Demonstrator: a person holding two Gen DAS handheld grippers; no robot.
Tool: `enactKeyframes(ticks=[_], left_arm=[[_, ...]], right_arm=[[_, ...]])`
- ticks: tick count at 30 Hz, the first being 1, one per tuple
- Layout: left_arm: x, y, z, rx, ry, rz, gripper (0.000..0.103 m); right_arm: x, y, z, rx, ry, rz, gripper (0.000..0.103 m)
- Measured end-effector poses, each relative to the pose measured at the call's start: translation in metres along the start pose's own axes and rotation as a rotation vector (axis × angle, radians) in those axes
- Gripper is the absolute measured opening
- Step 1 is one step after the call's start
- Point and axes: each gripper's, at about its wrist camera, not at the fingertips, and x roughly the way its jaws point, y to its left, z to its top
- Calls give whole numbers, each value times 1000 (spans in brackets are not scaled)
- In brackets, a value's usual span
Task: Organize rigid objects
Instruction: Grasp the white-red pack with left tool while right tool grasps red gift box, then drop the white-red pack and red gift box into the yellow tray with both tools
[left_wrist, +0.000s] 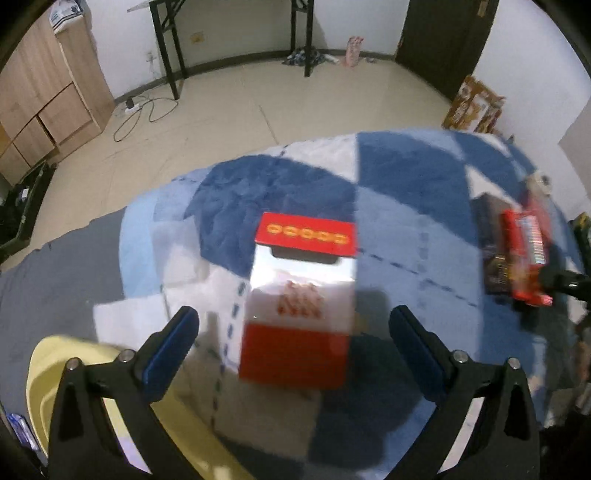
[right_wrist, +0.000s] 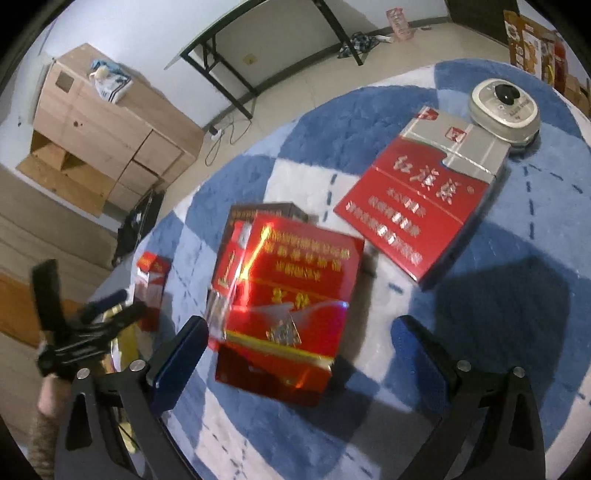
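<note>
A red-and-white box (left_wrist: 299, 302) lies on the blue-and-white checked blanket (left_wrist: 288, 192), framed by my left gripper (left_wrist: 295, 332). Its fingers (left_wrist: 173, 347) stand wide apart on either side, clear of the box. In the right wrist view a glossy red box (right_wrist: 284, 306) rests on a dark brown box (right_wrist: 258, 214). My right gripper (right_wrist: 299, 350) straddles the glossy box, open, with a gap at its right pad. A larger red-and-silver box (right_wrist: 424, 199) lies flat further back. The left gripper (right_wrist: 92, 321) and the red-and-white box (right_wrist: 151, 284) show at the left.
A round beige device (right_wrist: 504, 110) sits behind the red-and-silver box. A yellow object (left_wrist: 74, 369) lies under the left gripper's near side. Beyond the blanket are bare floor, a wooden cabinet (right_wrist: 110, 122), a black-legged table (left_wrist: 236, 37) and cartons (left_wrist: 476, 107) by the wall.
</note>
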Motion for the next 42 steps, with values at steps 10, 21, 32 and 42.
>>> enactKeyframes(ticks=[10,21,32,42], left_arm=[[-21,-11,-1,3,-30,-43,58],[-133,11,-25,-43,-145,-47,58],[-196,87,-99,-167,-148,23,58],[-167,145,-149,-307,-59,43,58]], right_arm=[[-9,1,-9,-35,-36,15,62],[-72,19,-22,-153,-91,-33,61],[-81,72,-49,-249,-65,49,61],[-16,196,-70,-463,81,130,61]])
